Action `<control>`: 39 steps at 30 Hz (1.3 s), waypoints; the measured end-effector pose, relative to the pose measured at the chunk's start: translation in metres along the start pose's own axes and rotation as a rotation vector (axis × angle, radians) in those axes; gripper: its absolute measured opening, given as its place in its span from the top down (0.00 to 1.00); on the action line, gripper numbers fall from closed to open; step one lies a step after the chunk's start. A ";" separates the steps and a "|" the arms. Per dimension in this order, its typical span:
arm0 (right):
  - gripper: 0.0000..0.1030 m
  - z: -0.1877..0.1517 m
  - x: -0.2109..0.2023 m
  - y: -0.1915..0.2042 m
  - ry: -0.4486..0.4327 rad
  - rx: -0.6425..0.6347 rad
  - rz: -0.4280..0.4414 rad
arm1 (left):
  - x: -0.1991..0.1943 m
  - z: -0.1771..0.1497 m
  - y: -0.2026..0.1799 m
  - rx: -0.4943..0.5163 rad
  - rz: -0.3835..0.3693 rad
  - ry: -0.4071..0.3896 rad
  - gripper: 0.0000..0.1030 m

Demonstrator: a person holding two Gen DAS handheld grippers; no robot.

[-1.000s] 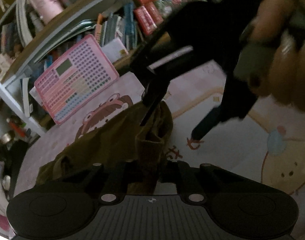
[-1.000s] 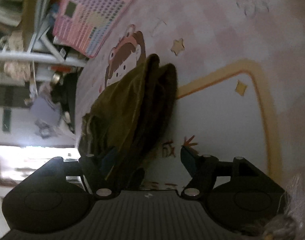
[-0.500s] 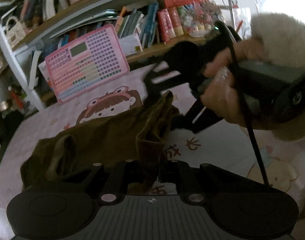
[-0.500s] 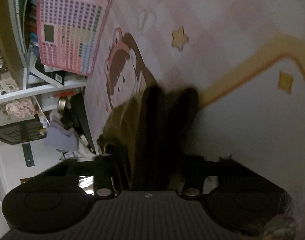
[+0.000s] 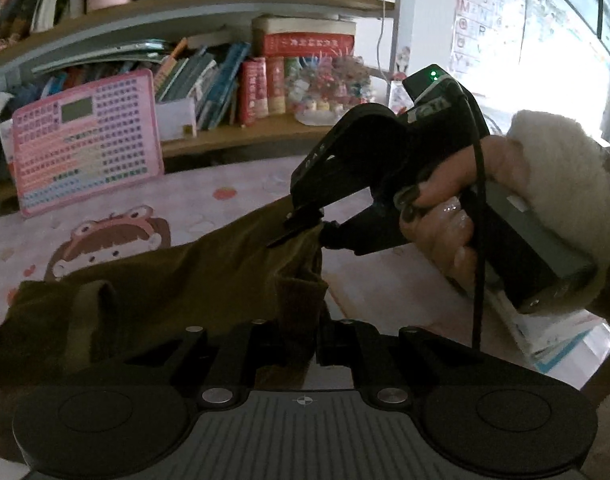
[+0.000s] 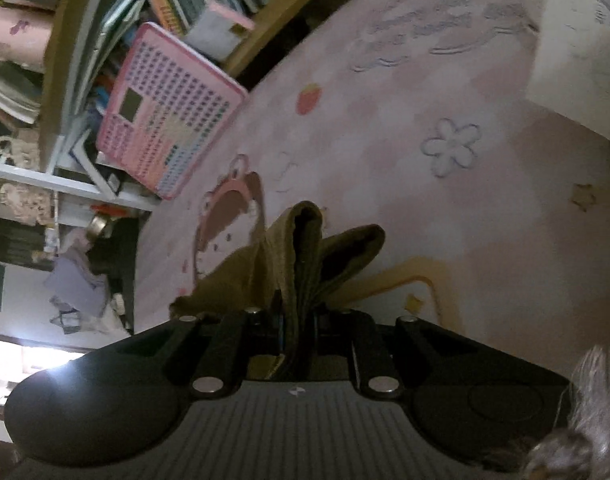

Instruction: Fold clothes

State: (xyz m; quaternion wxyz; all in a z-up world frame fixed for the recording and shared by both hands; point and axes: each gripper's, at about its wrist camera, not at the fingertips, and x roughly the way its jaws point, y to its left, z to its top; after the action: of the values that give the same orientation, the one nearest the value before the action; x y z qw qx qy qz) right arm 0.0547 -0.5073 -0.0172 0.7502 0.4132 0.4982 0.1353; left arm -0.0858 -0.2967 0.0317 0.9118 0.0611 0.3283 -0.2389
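Pink cartoon-print mat point(image 5: 233, 184) spread below, backed by a bookshelf point(image 5: 209, 4) and a leaning pink toy tablet point(image 5: 85, 148). Olive-brown garment point(image 5: 177, 276) draped over the mat, one end lifted. Left gripper point(image 5: 301, 344) pinching a ribbed fold; right gripper point(image 5: 305, 228) closing on the raised edge, cloth between its jaws.

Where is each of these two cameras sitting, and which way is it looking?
Left wrist: on the left tongs, looking past the olive garment to the bookshelf; the right hand and right tongs show.
Right wrist: on the right tongs, looking down onto the cartoon mat; only furry cuff shows.
Shared: garment, mat, pink keyboard toy.
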 end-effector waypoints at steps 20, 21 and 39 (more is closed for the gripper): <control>0.89 -0.048 0.049 0.162 -0.013 -0.311 0.120 | -0.084 -0.027 0.136 -0.356 0.072 -0.171 0.91; 0.89 -0.053 0.057 0.171 -0.013 -0.316 0.110 | -0.086 -0.030 0.147 -0.368 0.069 -0.169 0.91; 0.63 -0.101 0.093 0.216 -0.243 -0.305 -0.053 | -0.074 -0.080 0.295 -0.416 0.089 0.029 0.63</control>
State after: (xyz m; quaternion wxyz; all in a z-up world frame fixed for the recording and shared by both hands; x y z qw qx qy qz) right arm 0.0564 -0.2664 0.0699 0.8621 0.2948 0.3882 0.1385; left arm -0.0404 0.0134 0.0024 0.9096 -0.1107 0.3806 -0.1244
